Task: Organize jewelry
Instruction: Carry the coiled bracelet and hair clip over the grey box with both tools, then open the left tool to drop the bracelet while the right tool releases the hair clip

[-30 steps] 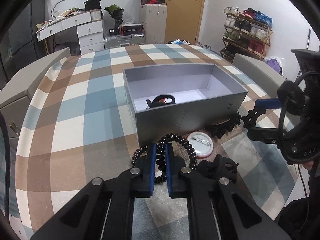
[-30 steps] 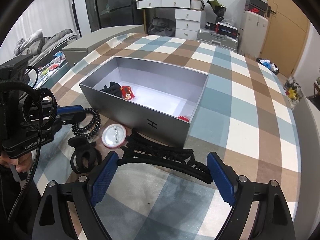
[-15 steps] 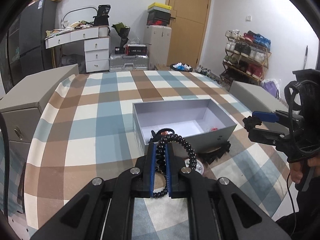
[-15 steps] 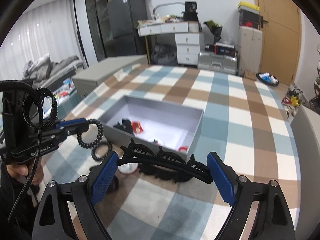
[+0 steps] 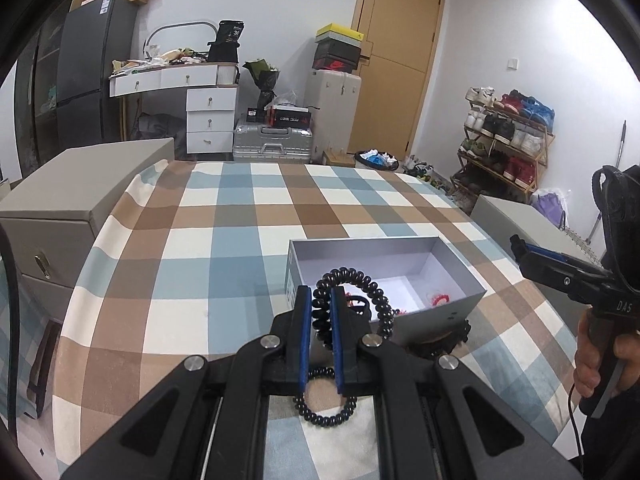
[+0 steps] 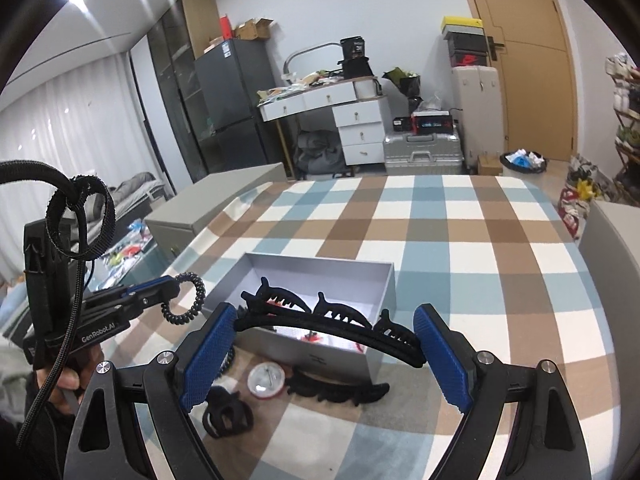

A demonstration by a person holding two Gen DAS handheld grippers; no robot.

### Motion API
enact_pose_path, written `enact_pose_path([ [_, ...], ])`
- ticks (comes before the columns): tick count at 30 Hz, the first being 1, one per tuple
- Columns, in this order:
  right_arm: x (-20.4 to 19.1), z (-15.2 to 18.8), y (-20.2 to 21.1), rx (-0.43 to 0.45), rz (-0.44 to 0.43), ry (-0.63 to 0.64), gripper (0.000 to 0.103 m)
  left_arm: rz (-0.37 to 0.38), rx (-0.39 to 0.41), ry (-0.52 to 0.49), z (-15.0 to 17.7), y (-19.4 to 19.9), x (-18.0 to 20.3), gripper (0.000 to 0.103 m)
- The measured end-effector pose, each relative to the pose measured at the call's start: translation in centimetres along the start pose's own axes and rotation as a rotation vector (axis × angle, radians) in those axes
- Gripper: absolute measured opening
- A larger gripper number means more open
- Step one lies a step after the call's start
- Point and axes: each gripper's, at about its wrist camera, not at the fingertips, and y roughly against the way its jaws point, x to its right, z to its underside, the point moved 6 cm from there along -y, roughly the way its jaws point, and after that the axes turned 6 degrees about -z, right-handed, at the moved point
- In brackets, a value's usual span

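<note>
Checked cloth in blue, brown and white is covering the worktop (image 5: 224, 240), with a grey cabinet (image 5: 60, 216) standing at its left edge and another (image 5: 516, 216) at its right. Behind it, a white drawer desk (image 5: 200, 96), a silver suitcase (image 5: 272, 144), a shoe rack (image 5: 508, 132) and a wooden door (image 5: 396, 60) are lining the far wall.

An open grey box (image 6: 320, 280) is sitting near the front of the cloth, with small red pieces (image 5: 438, 300) lying on its white floor. The left tool (image 5: 320, 316) is pinching a black coiled hair tie (image 5: 360, 284) between its blue pads, jaws together on it, and is holding it in the air at the box's near left corner; part of the coil is hanging down below the pads.

The right tool (image 6: 324, 340) is gripping a long black toothed hair clip (image 6: 332, 320) endwise, its pads standing wide apart and pressing on the clip's two ends. The clip is hanging in front of the box's near wall, hiding part of the inside.

On the cloth just before the box, a round white badge (image 6: 266, 380), another black toothed clip (image 6: 340, 392) and a small black claw clip (image 6: 226, 416) are lying close together. A hand (image 5: 596, 360) is gripping the right tool's handle.
</note>
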Motion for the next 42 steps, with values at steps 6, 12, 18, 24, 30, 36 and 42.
enact_pose_path([
  [6,0.1,-1.1,-1.0,0.014,-0.012,-0.044,0.090,-0.005,0.013,0.011,-0.8,-0.8,-0.1,0.005],
  [12,0.0,-1.2,-2.2,0.005,-0.036,-0.051,0.090,-0.009,0.005,0.007,-1.0,-1.8,0.3,0.005],
  [18,0.5,-0.3,-3.5,-0.009,-0.063,-0.086,0.090,-0.011,0.003,0.004,-0.8,-2.5,0.6,0.005],
  [24,0.2,0.3,-4.3,-0.029,-0.067,-0.079,0.090,-0.014,-0.006,-0.007,-0.4,-2.7,1.1,0.005],
  [30,0.4,0.7,-5.0,-0.048,-0.050,-0.075,0.090,-0.016,0.004,-0.013,-0.5,-2.7,1.5,0.005],
  [36,0.6,0.8,-5.2,-0.048,-0.046,-0.078,0.090,-0.022,-0.001,-0.021,-0.2,-3.2,1.7,0.005],
  [42,0.6,0.7,-5.2,-0.048,-0.045,-0.078,0.090,-0.030,-0.006,-0.031,0.0,-3.4,2.0,0.005],
])
